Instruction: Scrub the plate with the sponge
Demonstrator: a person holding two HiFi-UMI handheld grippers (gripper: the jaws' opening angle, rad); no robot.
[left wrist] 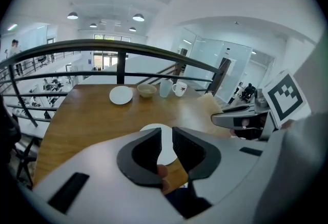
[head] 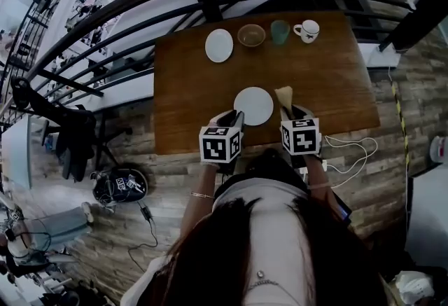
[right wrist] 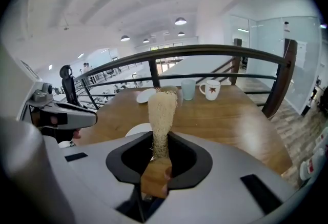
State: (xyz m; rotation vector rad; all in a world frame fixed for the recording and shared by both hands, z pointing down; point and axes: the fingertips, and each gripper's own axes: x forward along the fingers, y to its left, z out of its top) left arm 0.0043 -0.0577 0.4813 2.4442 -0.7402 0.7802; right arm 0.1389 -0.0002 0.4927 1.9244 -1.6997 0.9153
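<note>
A: Right gripper (right wrist: 160,150)?

B: Jaws pinched on a loofah sponge (right wrist: 162,107). It stands up out of them, just right of the near plate (head: 253,106). I can't tell whether it touches the plate.

A: Left gripper (left wrist: 166,141)?

B: Jaws a narrow gap apart, nothing in them. The plate's near rim shows through the gap, just ahead, flat on the wooden table (head: 185,87).

A: Step in hand?

B: My read is approach, with scrubbing not started. Next, the left closes on the rim or pins it to steady the plate. The right then tips the sponge down onto the plate's face and rubs.

A: Far edge?

B: Second plate (head: 219,45), bowl (head: 251,35), cup (head: 280,31) and mug (head: 306,31), all well apart from the work.
</note>
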